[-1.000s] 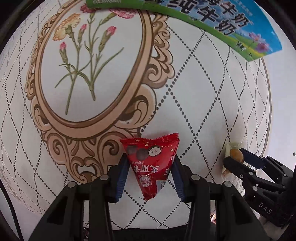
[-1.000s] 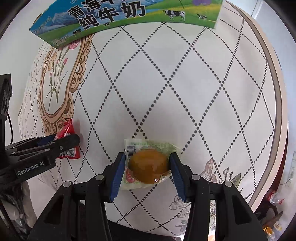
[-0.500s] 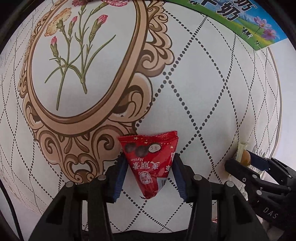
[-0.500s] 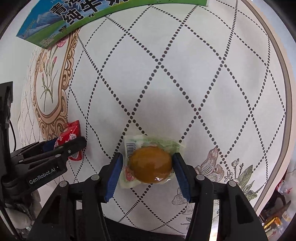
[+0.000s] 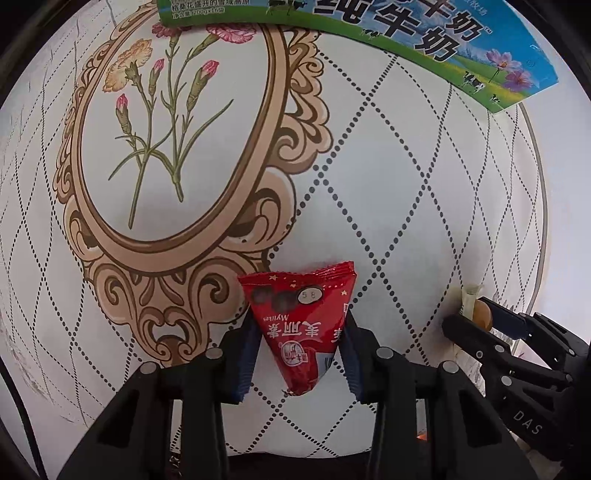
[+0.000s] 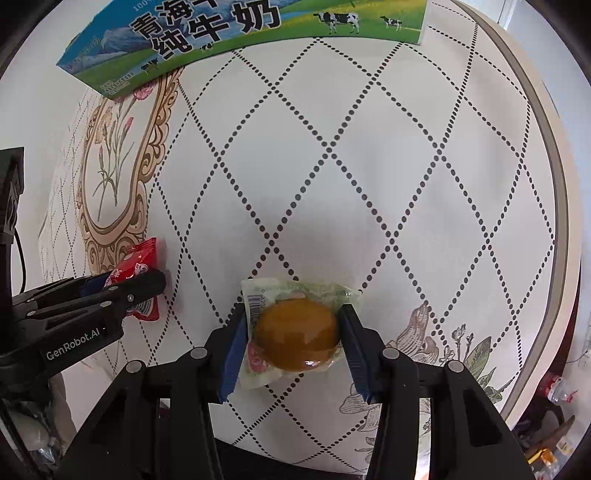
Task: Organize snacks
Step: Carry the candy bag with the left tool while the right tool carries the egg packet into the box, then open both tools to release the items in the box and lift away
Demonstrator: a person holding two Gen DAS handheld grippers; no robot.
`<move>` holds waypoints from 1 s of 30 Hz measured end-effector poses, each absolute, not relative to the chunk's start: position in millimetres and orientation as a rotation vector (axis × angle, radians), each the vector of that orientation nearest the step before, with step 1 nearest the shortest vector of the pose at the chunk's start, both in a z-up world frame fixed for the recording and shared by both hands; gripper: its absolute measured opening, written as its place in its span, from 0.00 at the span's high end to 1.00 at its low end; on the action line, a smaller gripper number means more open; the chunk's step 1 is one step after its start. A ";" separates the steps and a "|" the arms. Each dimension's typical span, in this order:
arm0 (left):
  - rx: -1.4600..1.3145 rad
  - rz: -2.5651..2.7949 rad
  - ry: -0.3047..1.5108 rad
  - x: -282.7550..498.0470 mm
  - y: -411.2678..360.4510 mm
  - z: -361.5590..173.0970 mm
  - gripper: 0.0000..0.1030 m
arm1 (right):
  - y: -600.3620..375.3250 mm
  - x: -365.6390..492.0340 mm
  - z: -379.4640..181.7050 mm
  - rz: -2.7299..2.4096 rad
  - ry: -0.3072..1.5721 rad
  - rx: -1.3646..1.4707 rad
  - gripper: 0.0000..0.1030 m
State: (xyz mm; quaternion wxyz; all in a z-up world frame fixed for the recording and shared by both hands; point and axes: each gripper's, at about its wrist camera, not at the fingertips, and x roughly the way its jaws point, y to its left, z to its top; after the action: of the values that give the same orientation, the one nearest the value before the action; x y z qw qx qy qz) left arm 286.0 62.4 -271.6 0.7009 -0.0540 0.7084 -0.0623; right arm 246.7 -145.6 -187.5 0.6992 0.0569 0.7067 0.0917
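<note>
The left gripper [image 5: 297, 354] pinched a red triangular snack packet [image 5: 301, 325] between its blue pads, one pad pressed against each slanted side; the packet's long axis ran along the fingers, its narrow tip pointing back toward the gripper body and its broad sealed edge pointing away, toward the milk carton [image 5: 406, 37] at the far edge of the table [image 5: 406, 184]. The packet was held just beside the lower scroll of the brown oval flower frame [image 5: 177, 147] printed on the tablecloth, in the left part of the table; whether it touched the cloth could not be told. The right gripper [image 6: 293, 332] was clamped on a wrapped round brown pastry [image 6: 297, 338], its pads touching the pastry's left and right sides through the clear wrapper, whose barcoded end pointed toward the far edge; it sat over the diamond-dotted cloth near the middle of the table, with the curved right edge well apart. In the right wrist view the left gripper [image 6: 155, 280] and its red packet [image 6: 138, 267] showed near the frame, apart from the pastry, while the milk carton [image 6: 240, 33] lay crosswise along the far edge
</note>
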 end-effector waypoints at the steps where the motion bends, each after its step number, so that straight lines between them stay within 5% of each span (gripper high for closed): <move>1: -0.128 -0.144 1.570 287.0 61.7 -265.9 0.64 | -146.4 247.2 -183.7 0.209 1.567 0.140 0.50; 20: -0.148 -0.255 1.246 420.6 34.4 -58.7 0.64 | -171.5 387.3 7.2 0.310 1.189 0.265 0.50; 30: -0.027 -0.159 1.362 515.9 33.0 -119.6 0.64 | -175.6 472.1 -19.9 0.253 1.266 0.237 0.50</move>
State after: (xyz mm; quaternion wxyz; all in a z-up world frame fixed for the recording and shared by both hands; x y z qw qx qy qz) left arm 515.9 33.0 -119.6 0.7739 -0.0126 0.6289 -0.0732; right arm 472.1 -175.6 -19.9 0.7923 0.1101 0.5886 0.1174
